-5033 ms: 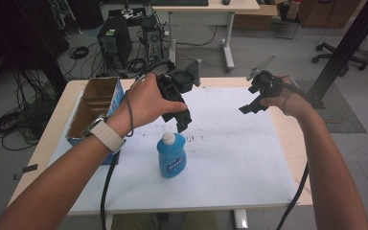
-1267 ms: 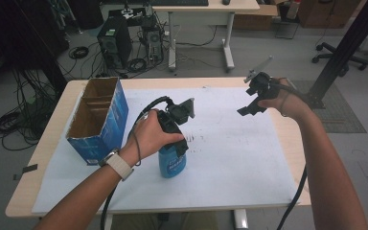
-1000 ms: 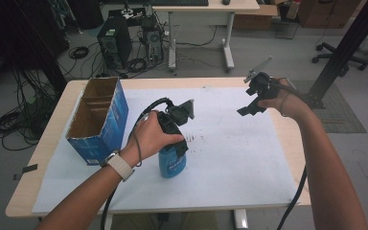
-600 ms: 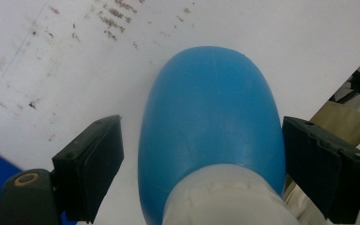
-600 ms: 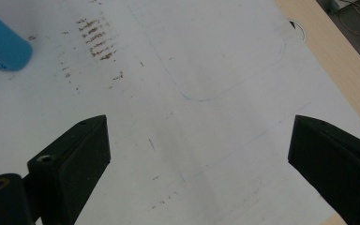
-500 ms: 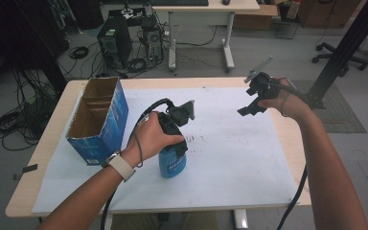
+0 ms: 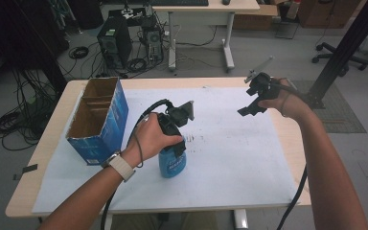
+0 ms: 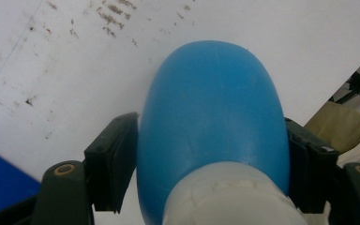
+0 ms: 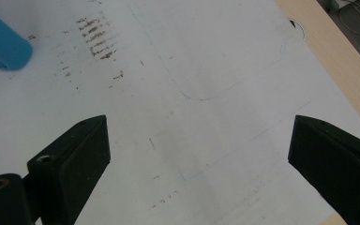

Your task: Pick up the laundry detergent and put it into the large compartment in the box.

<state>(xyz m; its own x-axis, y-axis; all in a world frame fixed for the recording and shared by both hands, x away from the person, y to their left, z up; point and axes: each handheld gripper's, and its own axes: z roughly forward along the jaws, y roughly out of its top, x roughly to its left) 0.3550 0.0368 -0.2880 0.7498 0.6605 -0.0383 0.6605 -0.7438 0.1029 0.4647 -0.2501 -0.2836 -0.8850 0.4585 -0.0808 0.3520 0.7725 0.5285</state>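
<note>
Slippage is the main risk: the left tongs (image 8: pixel 211 154) have just been closing on the blue bottle (image 7: pixel 172 163), and in the left gripper view their pads now sit against its rounded shoulders, just below the white cap (image 8: pixel 229 201). That surface is smooth and curves away from the pads, so a lift could, I judge, let the bottle squirt downward or swing out of true. A squeeze harder than needed could also dent the soft wall, and, if the cap is loose, push liquid out at the top.

The bottle stands upright on the white sheet (image 7: pixel 249 158) that covers the tabletop (image 7: pixel 52 143), its long axis vertical, cap up toward the tongs and base down. It is just right of the blue cardboard box (image 7: pixel 98 120), a little nearer the person, and apart from it. If carried toward that open box, its base could catch the near rim.

The right tongs (image 9: pixel 197 145) gape wide and hold nothing, raised well to the right of the box, beyond the bottle.
</note>
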